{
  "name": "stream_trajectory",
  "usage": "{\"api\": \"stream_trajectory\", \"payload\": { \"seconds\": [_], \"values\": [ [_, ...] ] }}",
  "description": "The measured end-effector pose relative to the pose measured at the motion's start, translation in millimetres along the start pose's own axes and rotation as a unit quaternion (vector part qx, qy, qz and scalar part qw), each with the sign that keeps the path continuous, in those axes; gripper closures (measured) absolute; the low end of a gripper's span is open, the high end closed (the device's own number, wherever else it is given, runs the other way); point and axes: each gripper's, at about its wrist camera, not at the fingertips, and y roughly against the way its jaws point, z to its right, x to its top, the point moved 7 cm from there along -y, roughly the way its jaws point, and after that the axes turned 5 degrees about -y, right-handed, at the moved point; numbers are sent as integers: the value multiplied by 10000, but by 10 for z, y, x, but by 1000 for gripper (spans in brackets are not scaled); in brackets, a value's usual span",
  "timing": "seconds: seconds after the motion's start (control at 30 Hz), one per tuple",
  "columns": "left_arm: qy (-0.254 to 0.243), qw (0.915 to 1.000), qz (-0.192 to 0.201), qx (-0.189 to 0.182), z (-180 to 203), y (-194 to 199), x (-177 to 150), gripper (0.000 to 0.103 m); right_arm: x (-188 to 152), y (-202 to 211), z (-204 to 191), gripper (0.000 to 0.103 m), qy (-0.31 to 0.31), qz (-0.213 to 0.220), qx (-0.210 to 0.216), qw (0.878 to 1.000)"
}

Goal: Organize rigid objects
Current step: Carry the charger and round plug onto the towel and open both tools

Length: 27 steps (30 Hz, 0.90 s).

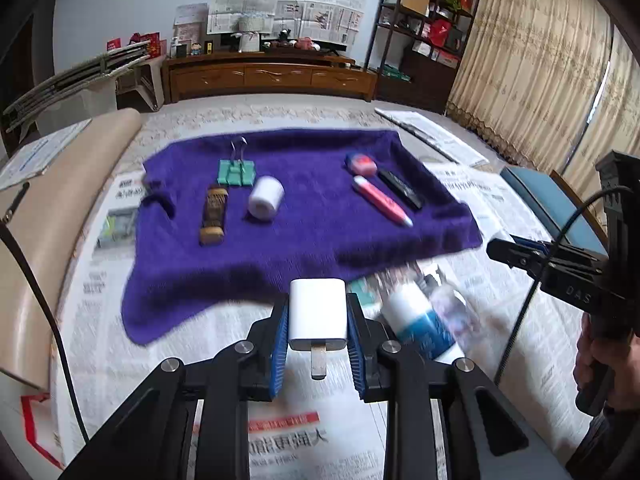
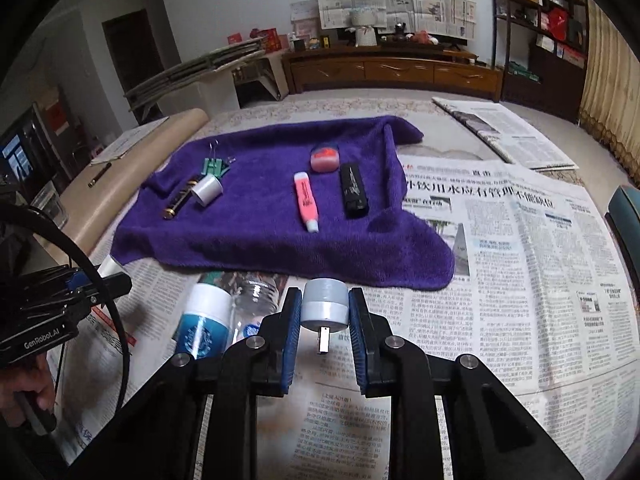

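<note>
On the purple towel [image 2: 280,232], two groups already lie sorted: clip, pen and white roll near its left edge; eraser, highlighter [image 2: 306,202] and black stick toward the right. Two pieces remain, I judge. The left gripper [image 1: 318,320] is clamped on a white charger [image 1: 318,314], and the right gripper [image 2: 325,312] on a grey plug [image 2: 324,306], both short of the towel's near edge.

Purple terry towel [image 2: 280,216] lies on spread newspapers [image 2: 520,240]. On towel, L group: green binder clip [image 2: 214,167] behind, white roll [image 2: 207,190] just beside brown patterned stick [image 2: 182,199]. R group: pink eraser [image 2: 325,159] behind; pink highlighter [image 2: 306,201] L of black lighter [image 2: 353,191]. Blue-and-white bottle [image 2: 204,326] in front of towel.
</note>
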Motion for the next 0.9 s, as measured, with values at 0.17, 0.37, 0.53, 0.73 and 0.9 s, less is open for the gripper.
{"api": "stream_trajectory", "payload": {
  "seconds": [0.17, 0.37, 0.53, 0.73, 0.9],
  "values": [
    [-157, 9997, 32, 161, -113, -23, 235, 78, 290, 72, -15, 79, 116, 128, 34, 9998],
    [-271, 9991, -57, 320, -257, -167, 390, 78, 677, -50, -8, 79, 313, 154, 71, 9994],
    [-184, 9994, -173, 219, -362, -363, 479, 78, 844, -295, -12, 79, 338, -12, 206, 9992],
    [-283, 9987, -400, 153, -394, -628, 499, 78, 884, -630, -169, 79, 562, -247, 331, 9976],
    [-393, 9976, -572, 69, -402, -768, 493, 78, 855, -868, -333, 79, 776, -484, 422, 9949]
  ]
}}
